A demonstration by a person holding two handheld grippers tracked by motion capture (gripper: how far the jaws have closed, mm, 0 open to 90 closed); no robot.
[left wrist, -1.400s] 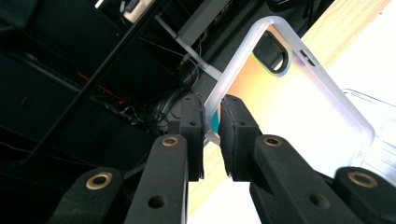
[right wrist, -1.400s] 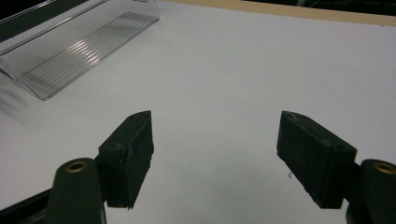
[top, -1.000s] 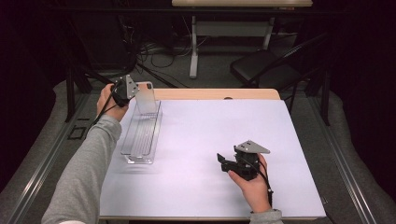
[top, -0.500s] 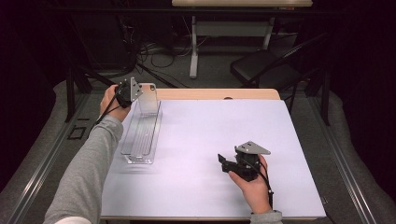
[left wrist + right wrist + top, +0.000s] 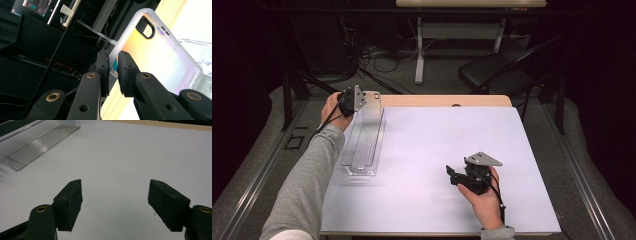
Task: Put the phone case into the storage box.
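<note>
My left gripper [image 5: 113, 67] is shut on the edge of a clear phone case [image 5: 160, 52] with a camera cut-out near its top. In the high view that gripper [image 5: 362, 100] holds the phone case [image 5: 372, 102] upright over the far end of a long clear plastic tray [image 5: 362, 145] at the table's left. My right gripper [image 5: 452, 175] rests low over the white table sheet at the front right, pointing left. Its jaws [image 5: 115, 205] stand wide open with nothing between them.
The white sheet [image 5: 437, 140] covers most of the wooden table, whose bare edge [image 5: 447, 101] shows at the back. Beyond the table stand a dark chair [image 5: 497, 75] and a desk leg with cables on the floor.
The left hand with the phone case has shifted slightly above the tray's far end. The right hand has stayed put.
</note>
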